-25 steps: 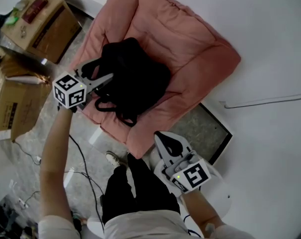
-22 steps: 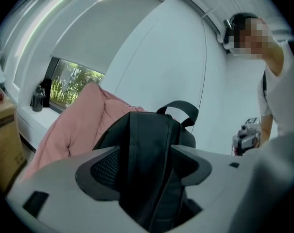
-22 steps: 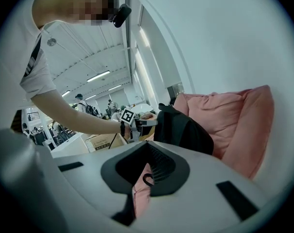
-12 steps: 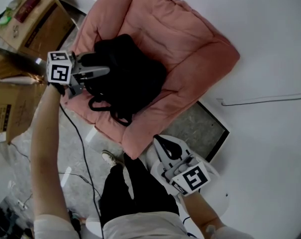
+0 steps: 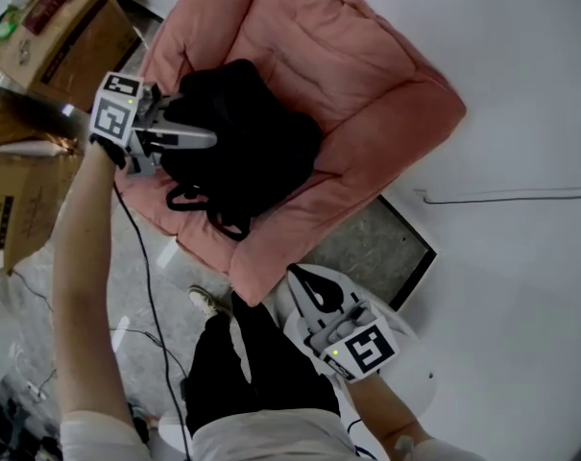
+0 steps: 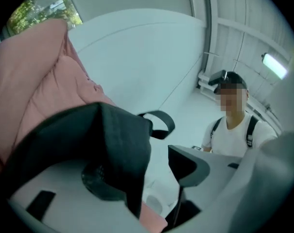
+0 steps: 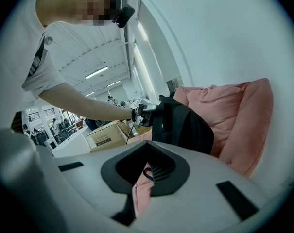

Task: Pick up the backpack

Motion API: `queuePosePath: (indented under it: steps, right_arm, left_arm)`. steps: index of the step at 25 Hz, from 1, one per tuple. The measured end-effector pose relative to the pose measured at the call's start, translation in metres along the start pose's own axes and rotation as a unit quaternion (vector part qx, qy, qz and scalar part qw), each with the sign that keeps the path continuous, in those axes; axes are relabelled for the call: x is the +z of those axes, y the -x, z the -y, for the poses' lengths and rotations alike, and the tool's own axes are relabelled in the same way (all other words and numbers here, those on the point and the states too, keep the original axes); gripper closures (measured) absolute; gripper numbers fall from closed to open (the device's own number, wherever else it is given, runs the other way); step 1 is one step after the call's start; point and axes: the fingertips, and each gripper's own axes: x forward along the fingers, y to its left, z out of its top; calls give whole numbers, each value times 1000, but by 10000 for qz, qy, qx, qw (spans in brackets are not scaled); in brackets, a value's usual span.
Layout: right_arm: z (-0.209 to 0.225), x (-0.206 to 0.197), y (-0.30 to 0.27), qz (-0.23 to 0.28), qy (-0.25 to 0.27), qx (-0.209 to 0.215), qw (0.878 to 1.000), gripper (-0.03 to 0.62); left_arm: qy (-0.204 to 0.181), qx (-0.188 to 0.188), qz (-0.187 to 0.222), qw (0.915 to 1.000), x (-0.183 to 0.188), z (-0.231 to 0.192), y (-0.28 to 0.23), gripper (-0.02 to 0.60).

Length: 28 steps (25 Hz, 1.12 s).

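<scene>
A black backpack (image 5: 256,152) lies slumped on a pink cushion (image 5: 367,94). My left gripper (image 5: 209,131) reaches in from the left at the backpack's upper left edge, jaws pointing right. In the left gripper view a fold of the backpack (image 6: 112,140) drapes against one jaw, while the other jaw stands apart from it. The left gripper (image 6: 154,159) is open, and its jaws have just been closing a little with that fold between them. My right gripper (image 5: 298,275) hangs near the cushion's near corner, shut and empty. From it I see the backpack (image 7: 185,123) and the cushion (image 7: 236,113).
Cardboard boxes (image 5: 64,27) stand at the upper left, another (image 5: 16,205) lower down. A black cable (image 5: 146,277) runs over the floor. A dark-framed floor panel (image 5: 391,248) lies by the cushion. The person's legs (image 5: 261,373) and a shoe (image 5: 206,303) are below.
The left gripper has moved up and left along the backpack's edge and turned, its jaws now pointing right over the black fabric. The right gripper has hardly shifted.
</scene>
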Motion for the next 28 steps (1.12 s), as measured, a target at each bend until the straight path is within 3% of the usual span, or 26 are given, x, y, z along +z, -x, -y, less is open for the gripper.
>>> queuePosePath:
  steps: [3, 5, 8, 12, 15, 16, 23, 28]
  right_arm:
    - [12, -12, -1, 34, 54, 64, 10000, 574]
    - [15, -13, 2, -3, 18, 43, 10000, 574]
    - [13, -6, 4, -110, -44, -11, 9999, 574]
    - [5, -1, -4, -142, -46, -9, 9999, 574]
    - [3, -1, -5, -40, -103, -11, 9999, 574]
    - [4, -1, -5, -18, -87, 14, 10000, 574]
    - [11, 2, -8, -67, -77, 86, 9999, 574]
    - [19, 0, -6, 51, -110, 40, 9999, 574]
  left_arm:
    - [57, 312, 533, 9981, 10, -34, 8, 371]
    - [52, 271, 614, 9977, 13, -37, 1, 384]
    - [35, -50, 273, 9996, 13, -25, -24, 385]
    - [-238, -75, 7, 9997, 19, -19, -42, 402]
    - [-499, 68, 360, 9981, 31, -16, -36, 520]
    - [-580, 125, 496, 9970, 36, -15, -34, 534]
    - [-1052, 835, 1063, 9852, 42, -10, -35, 560]
    - [-1234, 731, 1586, 9769, 19, 42, -51, 560]
